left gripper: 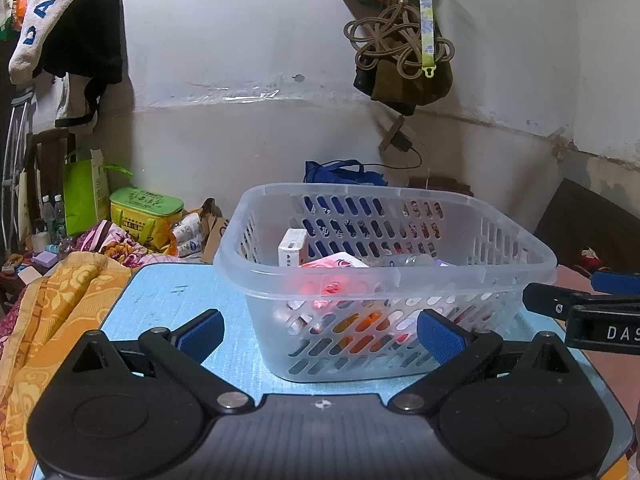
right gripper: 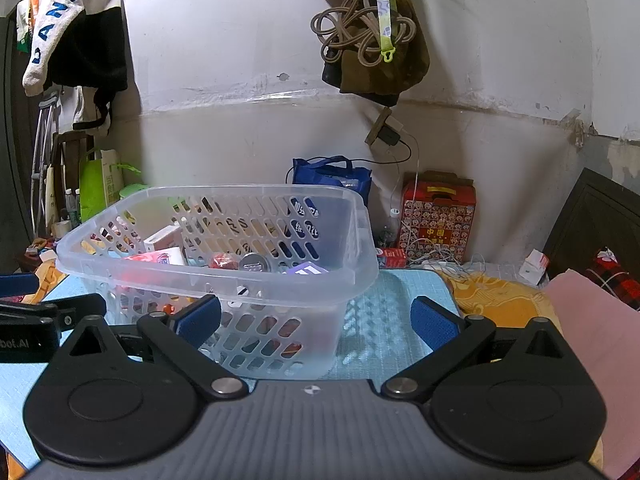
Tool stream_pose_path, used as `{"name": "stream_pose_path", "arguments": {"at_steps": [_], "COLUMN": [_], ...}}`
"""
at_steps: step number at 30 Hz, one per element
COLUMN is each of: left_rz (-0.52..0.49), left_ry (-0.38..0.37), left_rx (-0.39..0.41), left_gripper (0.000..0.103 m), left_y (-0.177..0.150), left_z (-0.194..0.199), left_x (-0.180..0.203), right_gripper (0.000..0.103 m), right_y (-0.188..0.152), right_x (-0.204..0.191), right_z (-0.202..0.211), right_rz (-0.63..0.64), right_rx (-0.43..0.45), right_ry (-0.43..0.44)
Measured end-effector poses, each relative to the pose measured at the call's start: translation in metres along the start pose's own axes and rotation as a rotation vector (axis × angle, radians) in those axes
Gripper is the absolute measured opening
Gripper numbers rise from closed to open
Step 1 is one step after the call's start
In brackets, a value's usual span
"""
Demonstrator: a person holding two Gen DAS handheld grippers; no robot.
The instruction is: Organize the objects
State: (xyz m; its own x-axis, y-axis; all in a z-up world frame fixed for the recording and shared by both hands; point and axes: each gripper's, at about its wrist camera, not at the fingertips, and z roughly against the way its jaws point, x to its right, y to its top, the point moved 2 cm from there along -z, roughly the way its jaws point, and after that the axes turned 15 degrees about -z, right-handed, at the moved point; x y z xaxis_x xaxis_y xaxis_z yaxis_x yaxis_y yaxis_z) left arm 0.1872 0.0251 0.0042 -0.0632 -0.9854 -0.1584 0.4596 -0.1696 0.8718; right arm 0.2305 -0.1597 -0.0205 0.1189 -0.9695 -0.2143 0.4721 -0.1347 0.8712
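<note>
Left wrist view looks over the left tongs (left gripper: 320,330), whose blue-padded fingers (left gripper: 200,330) stand spread wide apart with nothing between them. Just ahead, a clear plastic basket (left gripper: 384,276) with slotted walls sits on the light blue table (left gripper: 168,300), near the table's far edge and toward its right side. Inside the basket a white box (left gripper: 293,246) stands upright against the back wall, a pink packet (left gripper: 336,266) leans beside it, and more small packs, red and orange, show dimly through the slots lower down. The right tongs (left gripper: 580,304) reach in from the right edge of that view, just beside the basket's right corner; from here I cannot tell whether they touch it.

From the right wrist view the right tongs (right gripper: 316,320) are also spread open and empty, the left pad in front of the basket (right gripper: 240,280) wall, the right pad over bare table (right gripper: 384,320). A round silver lid (right gripper: 254,264) and a purple pack (right gripper: 306,270) lie in the basket's near right part. Orange patterned cloth (left gripper: 60,300) drapes at the table's left edge, a pink cloth (right gripper: 592,340) lies off its right edge, and a red patterned box (right gripper: 438,216) stands by the wall behind
</note>
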Motion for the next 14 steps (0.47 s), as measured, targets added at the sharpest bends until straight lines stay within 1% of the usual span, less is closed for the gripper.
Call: {"name": "stream_pose_path", "arguments": {"at_steps": [5,7,9,10,12,14], "left_rz": [-0.014,-0.007,0.002,0.008,0.011,0.016], "left_ry": [-0.005,-0.008,0.020,0.053,0.096,0.112], "left_rx": [0.002,0.018,0.034,0.040,0.038,0.034], "left_gripper": [0.103,0.103,0.103,0.103,0.103,0.103], "left_y": [0.000,0.001,0.002,0.002,0.004,0.005], "left_z": [-0.001,0.001,0.003,0.005,0.006,0.006], "left_x": [0.004,0.003,0.000,-0.002,-0.005,-0.007], "right_gripper": [0.103,0.103,0.103,0.103,0.103,0.103], "right_y": [-0.001,-0.001,-0.002,-0.002,-0.002,-0.002], "right_x": [0.000,0.000,0.001,0.002,0.003,0.003], "right_z": [0.000,0.000,-0.001,-0.001,-0.002,-0.002], "right_rz": [0.002,0.003,0.000,-0.002,-0.003,-0.002], "right_rx": [-0.001,-0.001,-0.003,-0.004,-0.005,-0.005], "right_ry": [0.000,-0.001,-0.002,-0.003,-0.002,-0.002]}}
